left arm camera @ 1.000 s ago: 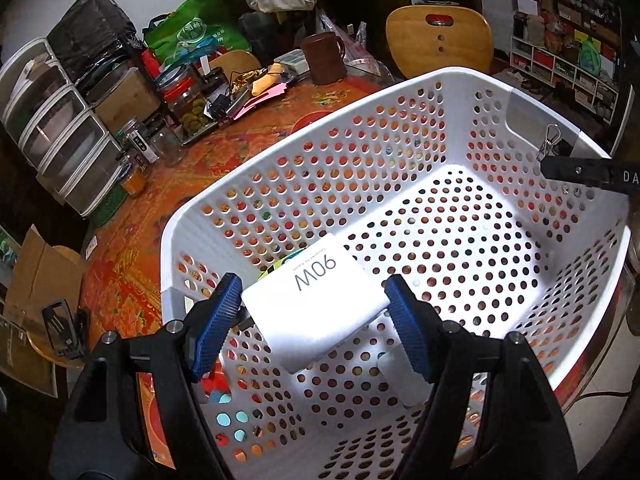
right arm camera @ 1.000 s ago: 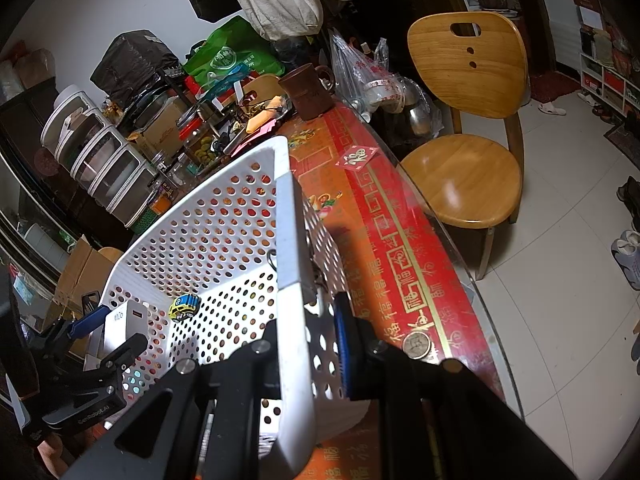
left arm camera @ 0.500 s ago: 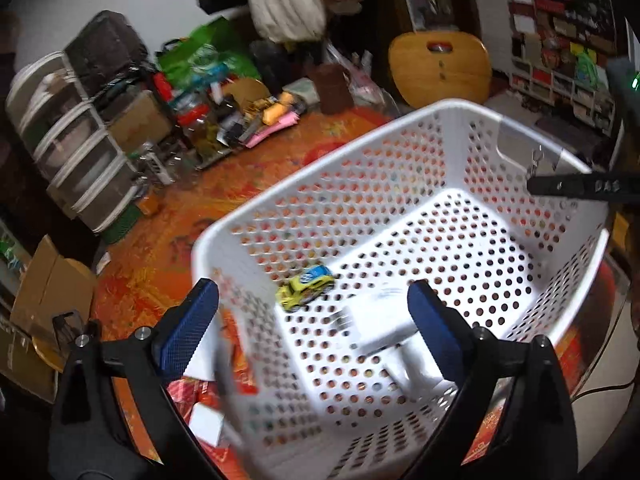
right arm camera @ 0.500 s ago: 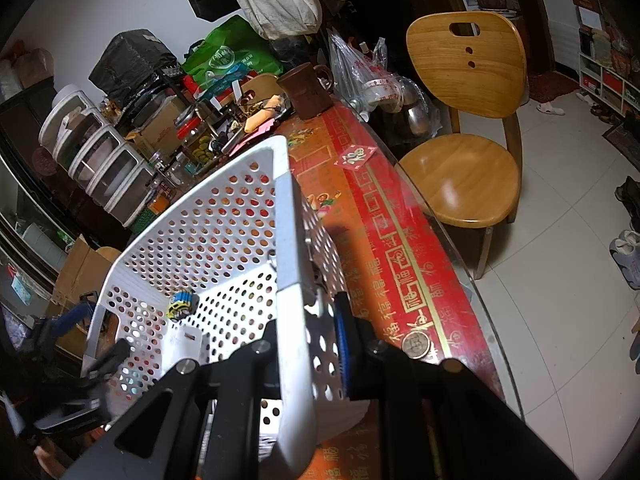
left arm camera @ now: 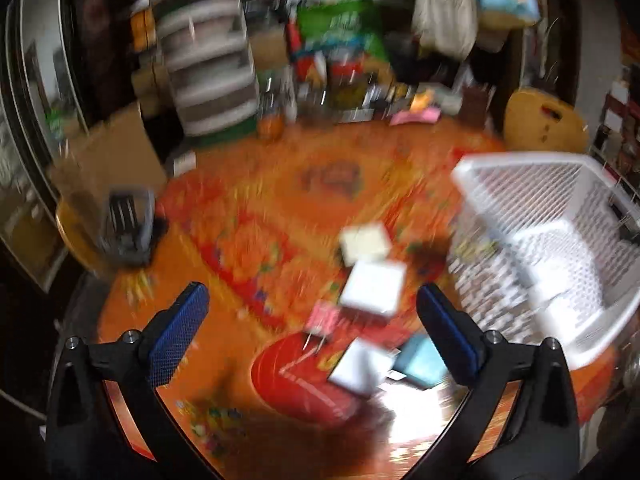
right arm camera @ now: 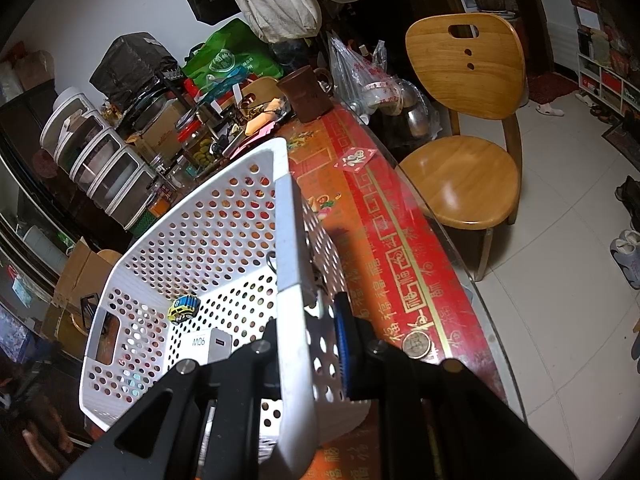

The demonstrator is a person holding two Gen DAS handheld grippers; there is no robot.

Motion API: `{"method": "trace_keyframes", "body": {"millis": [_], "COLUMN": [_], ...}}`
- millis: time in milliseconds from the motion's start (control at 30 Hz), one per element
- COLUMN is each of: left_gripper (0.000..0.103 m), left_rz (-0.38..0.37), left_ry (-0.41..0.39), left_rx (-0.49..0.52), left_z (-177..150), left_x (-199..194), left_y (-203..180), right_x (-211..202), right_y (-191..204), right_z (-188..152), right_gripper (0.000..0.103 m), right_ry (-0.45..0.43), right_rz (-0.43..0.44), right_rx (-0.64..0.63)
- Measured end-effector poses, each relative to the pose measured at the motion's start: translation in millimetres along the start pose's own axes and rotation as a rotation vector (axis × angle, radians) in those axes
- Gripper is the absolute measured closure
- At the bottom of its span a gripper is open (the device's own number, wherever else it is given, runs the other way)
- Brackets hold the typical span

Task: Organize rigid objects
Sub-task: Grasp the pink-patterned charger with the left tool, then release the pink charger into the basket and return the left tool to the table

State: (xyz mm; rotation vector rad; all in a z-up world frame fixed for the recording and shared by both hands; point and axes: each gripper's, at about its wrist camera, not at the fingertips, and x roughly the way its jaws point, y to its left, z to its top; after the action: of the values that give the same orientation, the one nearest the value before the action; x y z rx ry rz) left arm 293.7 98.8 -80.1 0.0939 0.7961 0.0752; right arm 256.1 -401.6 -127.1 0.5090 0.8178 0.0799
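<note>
left gripper (left arm camera: 310,330) spread wide, holding nothing, over blurred white boxes (left arm camera: 374,288) on the orange table (left arm camera: 248,216). right gripper (right arm camera: 308,344) clamped on the white basket (right arm camera: 286,220) wall. inside basket: white charger (right arm camera: 210,346) flat on the floor, toy car (right arm camera: 183,308) just beside it. wooden chair (right arm camera: 464,120) near table edge.

Left tongs (left arm camera: 310,332) spread wide and empty; right tongs (right arm camera: 308,344) clamped tight on a basket wall (right arm camera: 290,240).
</note>
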Motion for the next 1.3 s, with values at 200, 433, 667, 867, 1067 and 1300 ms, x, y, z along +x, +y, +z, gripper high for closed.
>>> {"method": "trace_keyframes", "body": {"millis": [200,433,667,867,1067,1300], "left_gripper": [0.028,0.055,0.076,0.076,0.076,0.076], "left_rz": [-0.001,-0.031,-0.012,0.024,0.032,-0.036], "left_ry": [0.161,0.17,0.145,0.048,-0.041,-0.085], "left_rx": [-0.063,-0.045,-0.067,-0.031,0.065,0.145], "left_z": [-24,-27,-12,24,65,87], "left_x": [80,116,110,65,20,-17], "left_y": [22,13,9,1,-36,-97], "right_x": [1,1,2,2,3,3], "right_y": [2,3,4,5,5,5], "right_z": [0,0,0,1,1,1], "right_gripper": [0.089,0.089,0.089,0.089,0.089,0.089], "right_ry": [0.001,0.001,0.0,-0.001,-0.006,-0.006], "right_rz": [-0.005,-0.007,-0.013,-0.013,-0.01,-0.008], "right_rx": [-0.006,-0.008,-0.014,-0.017,-0.017,-0.018]}}
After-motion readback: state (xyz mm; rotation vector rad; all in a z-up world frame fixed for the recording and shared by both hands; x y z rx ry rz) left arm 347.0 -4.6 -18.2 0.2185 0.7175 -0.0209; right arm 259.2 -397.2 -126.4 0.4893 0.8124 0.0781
